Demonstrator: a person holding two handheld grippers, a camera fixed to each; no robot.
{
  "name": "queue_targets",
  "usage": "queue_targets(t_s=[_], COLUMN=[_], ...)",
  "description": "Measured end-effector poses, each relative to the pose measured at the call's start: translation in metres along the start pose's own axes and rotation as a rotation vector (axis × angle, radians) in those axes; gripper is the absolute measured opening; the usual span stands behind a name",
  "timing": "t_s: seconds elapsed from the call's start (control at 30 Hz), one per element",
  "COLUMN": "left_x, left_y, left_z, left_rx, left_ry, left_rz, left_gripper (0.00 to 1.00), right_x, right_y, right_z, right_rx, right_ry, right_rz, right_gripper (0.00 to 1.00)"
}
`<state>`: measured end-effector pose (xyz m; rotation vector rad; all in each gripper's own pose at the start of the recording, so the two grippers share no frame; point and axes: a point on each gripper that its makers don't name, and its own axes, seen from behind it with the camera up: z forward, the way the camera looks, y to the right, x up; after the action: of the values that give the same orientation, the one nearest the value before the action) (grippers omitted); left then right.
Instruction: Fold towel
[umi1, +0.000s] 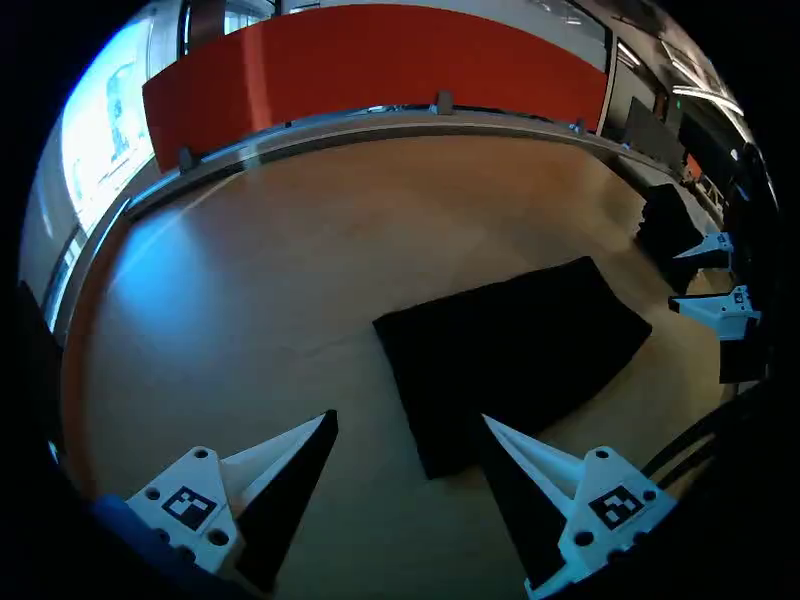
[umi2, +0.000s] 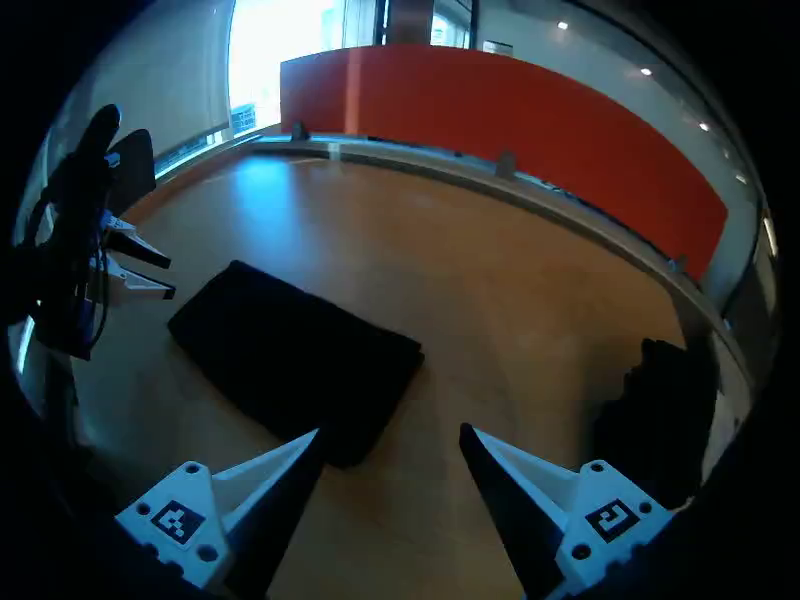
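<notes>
Towel, black and folded into a flat rectangle, lies alone on the wooden counter. In the left gripper view it sits just past the fingers, its near corner between them. In the right gripper view the towel lies ahead and to the left, its near end by the left finger.

The left gripper has its jaws wide apart and holds nothing. One fingertip overlaps the towel's near edge, though whether it touches the cloth is hard to tell. The right gripper has its jaws wide too, empty, over bare counter.

Each gripper also appears farther off beside the towel: the right gripper and the left gripper.

A dark pile, perhaps more folded cloth, sits well apart from the towel near the counter's edge. An orange partition runs along the far side, with a bright window beyond it.
</notes>
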<state>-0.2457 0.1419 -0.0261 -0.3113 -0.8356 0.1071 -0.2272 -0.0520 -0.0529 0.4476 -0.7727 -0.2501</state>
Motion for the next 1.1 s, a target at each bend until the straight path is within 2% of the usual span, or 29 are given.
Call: queue_targets(t_s=[0.2,0.73,0.9,1.1], left_x=[-0.011,-0.046,-0.058,-0.077], left_y=[-0.005,-0.04,-0.049,-0.058], left_z=[-0.015,-0.065,-0.079,-0.096], left_rx=[0.022,0.127,0.159,0.189], left_ry=[0.011,0.037,0.036,0.029], left_rz=[-0.031,-0.152,-0.173,-0.212], left_gripper=[0.96,0.96,0.96,0.96], right_x=[0.0,0.001,-0.007,-0.031], right_y=[-0.006,-0.018,-0.021,-0.025], right_z=[0.001,0.006,0.01,0.016], right_rx=[0.04,0.113,0.141,0.173], right_ry=[0.002,-0.005,-0.025,-0.078], right_rz=[-0.024,-0.115,-0.153,-0.202], right_gripper=[0.99,0.99,0.99,0.98])
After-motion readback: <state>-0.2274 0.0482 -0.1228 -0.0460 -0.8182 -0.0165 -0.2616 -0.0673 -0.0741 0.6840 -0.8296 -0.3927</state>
